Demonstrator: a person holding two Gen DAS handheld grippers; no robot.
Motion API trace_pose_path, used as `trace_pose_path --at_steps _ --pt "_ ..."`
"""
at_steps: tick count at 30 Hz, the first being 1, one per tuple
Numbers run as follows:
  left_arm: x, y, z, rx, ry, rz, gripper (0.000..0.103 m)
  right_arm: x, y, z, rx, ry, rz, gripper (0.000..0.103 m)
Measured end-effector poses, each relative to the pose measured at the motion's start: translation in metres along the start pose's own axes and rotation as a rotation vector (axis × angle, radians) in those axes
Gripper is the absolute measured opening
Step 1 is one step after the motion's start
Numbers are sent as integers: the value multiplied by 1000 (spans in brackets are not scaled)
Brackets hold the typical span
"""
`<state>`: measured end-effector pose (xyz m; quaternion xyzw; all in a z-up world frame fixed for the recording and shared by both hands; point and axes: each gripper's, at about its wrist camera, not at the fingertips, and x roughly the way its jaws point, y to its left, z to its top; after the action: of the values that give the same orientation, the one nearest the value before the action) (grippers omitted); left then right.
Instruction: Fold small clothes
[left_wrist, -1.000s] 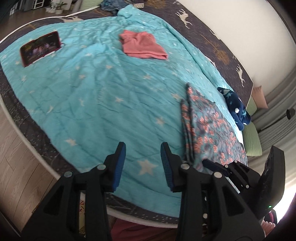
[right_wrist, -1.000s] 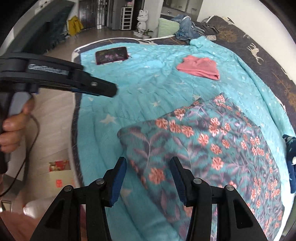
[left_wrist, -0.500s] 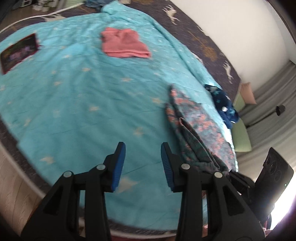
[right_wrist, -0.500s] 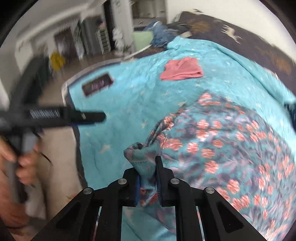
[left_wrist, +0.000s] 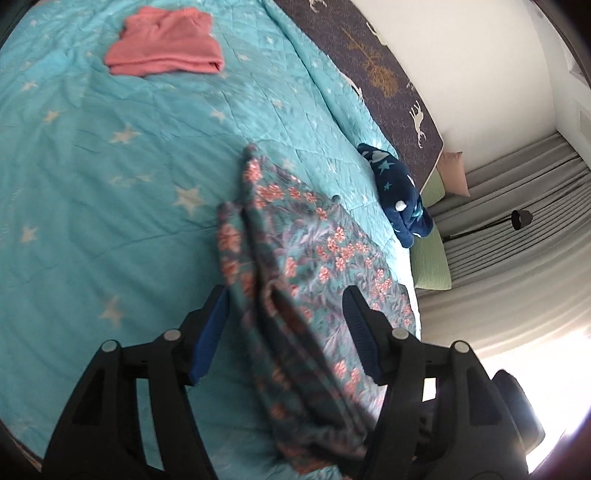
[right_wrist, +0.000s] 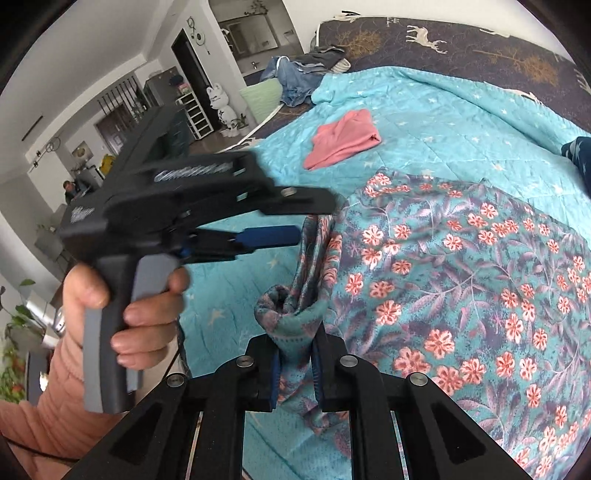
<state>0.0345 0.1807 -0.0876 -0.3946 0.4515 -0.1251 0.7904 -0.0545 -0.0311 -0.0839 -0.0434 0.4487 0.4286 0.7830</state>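
Teal floral garment (right_wrist: 461, 266), coral blossoms and purple leaves, spread on the star-print quilt (left_wrist: 92, 184) of a bed, near corner bunched and lifted. Pinched there in the right gripper (right_wrist: 295, 363), jaws tight on cloth. Left gripper (left_wrist: 284, 325) jaws wide, just opened, straddling the raised folded edge without pressing it.

Star-print quilt (left_wrist: 110, 184) — grey curtains (left_wrist: 517, 192) behind.
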Motion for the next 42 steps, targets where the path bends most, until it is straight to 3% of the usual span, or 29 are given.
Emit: trace_pose_path --at_steps 3,4,6,9,24,42 --pt "14 -5 11 22 -2 52 61 1 -1 0 -1 0 7 13" --pt "18 -8 15 40 -7 69 56 1 -1 0 -2 0 8 13" --pt "26 -11 21 56 -1 100 24 1 -2 1 -3 -2 11 13" --pt "29 -16 27 50 -15 88 13 -4 -5 0 6 -13 16 13" --pt "48 -106 15 218 -19 46 10 -60 -35 -20 75 -137 25 13" --pt "140 -235 -42 382 109 -18 7 -163 -124 -91 267 -310 -90 13"
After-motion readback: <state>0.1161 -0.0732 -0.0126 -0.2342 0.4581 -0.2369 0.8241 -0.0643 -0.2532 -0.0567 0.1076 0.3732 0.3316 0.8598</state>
